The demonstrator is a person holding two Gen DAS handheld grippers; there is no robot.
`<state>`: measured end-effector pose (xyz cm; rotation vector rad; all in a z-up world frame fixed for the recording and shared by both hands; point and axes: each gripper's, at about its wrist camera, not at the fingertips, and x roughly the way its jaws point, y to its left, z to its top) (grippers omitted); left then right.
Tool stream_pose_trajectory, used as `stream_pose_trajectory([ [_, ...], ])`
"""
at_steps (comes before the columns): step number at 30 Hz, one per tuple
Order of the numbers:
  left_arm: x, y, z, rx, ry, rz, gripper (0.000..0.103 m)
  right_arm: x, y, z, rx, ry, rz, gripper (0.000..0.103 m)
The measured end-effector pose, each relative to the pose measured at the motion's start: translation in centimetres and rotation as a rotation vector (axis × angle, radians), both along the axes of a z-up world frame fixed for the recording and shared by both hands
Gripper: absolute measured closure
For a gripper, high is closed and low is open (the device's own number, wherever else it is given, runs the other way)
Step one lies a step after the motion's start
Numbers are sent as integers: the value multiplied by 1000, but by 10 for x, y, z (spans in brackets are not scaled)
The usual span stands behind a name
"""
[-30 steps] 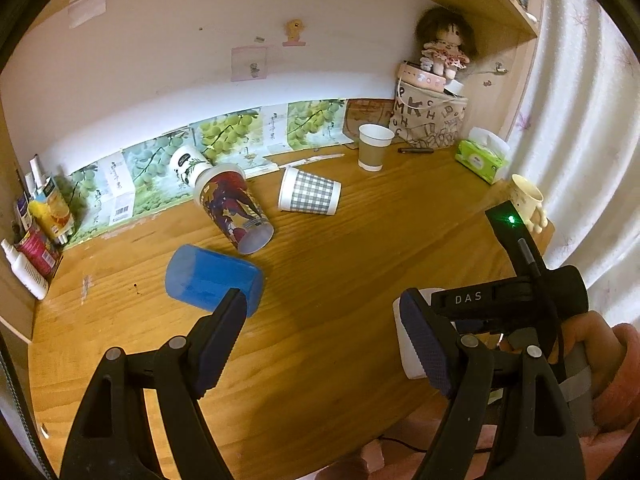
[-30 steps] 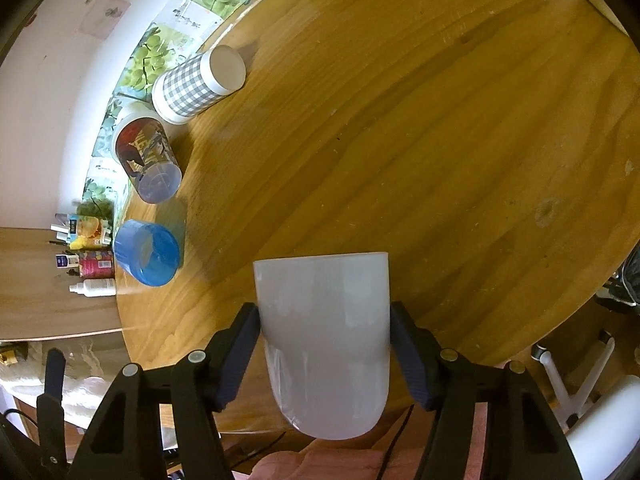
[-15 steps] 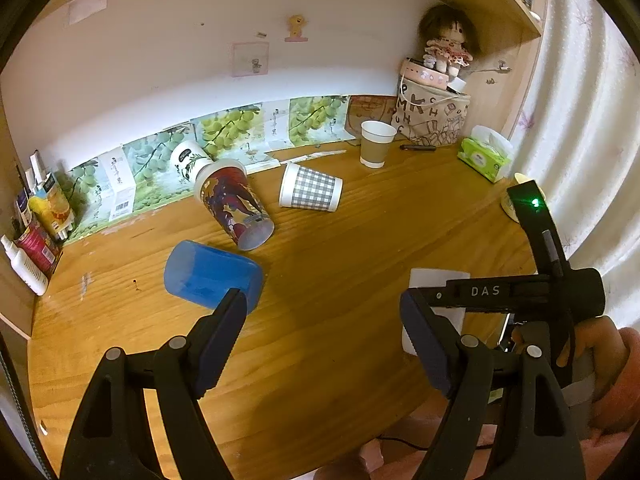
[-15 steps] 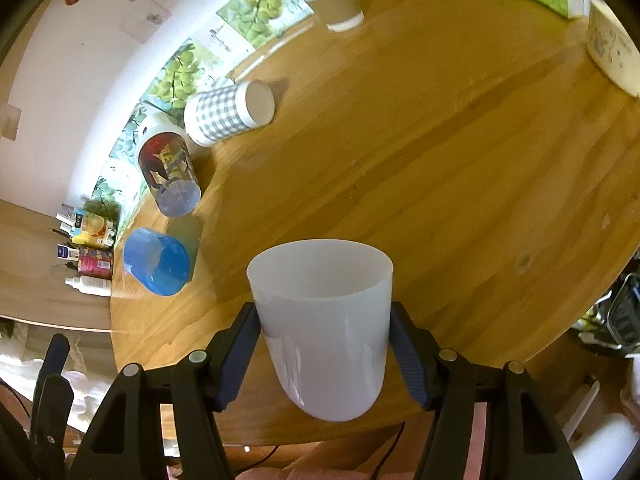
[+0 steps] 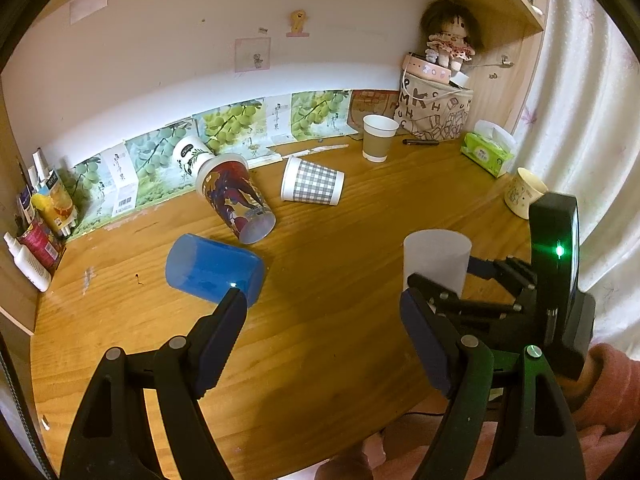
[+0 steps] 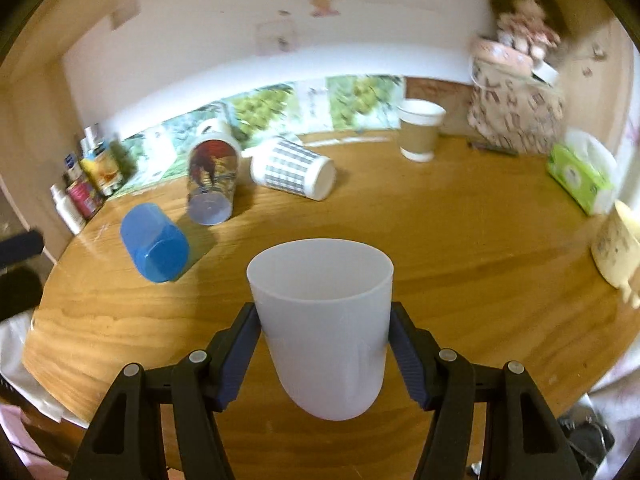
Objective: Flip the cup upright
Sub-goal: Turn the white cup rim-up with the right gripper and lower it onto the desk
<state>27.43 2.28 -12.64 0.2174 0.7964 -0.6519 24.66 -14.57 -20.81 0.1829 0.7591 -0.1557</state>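
My right gripper (image 6: pixel 324 344) is shut on a frosted white cup (image 6: pixel 322 320), held mouth up above the wooden table (image 6: pixel 460 280). The cup also shows in the left wrist view (image 5: pixel 436 262), upright near the table's front right, with the right gripper (image 5: pixel 448 280) around it. My left gripper (image 5: pixel 320 340) is open and empty above the table's front. A blue cup (image 5: pixel 214 268) lies on its side just beyond its left finger. A picture cup (image 5: pixel 236 204) and a checked paper cup (image 5: pixel 312 186) lie on their sides further back.
A brown paper cup (image 5: pixel 378 138) stands upright at the back. A cream mug (image 5: pixel 522 198) and a green tissue pack (image 5: pixel 486 154) sit at the right. A lettered bag with a doll (image 5: pixel 434 112) stands back right. Bottles (image 5: pixel 36 224) line the left edge.
My right gripper has turned the white cup from lying sideways to mouth up and lifted its view toward the wall. The left gripper has stayed nearly still.
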Motion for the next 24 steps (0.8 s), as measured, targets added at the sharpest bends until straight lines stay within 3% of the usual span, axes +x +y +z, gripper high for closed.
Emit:
stream_pose_trajectory([
  [24,9,3,-4,15,18,5,21,-1,3,-11,17,-65,14,38],
])
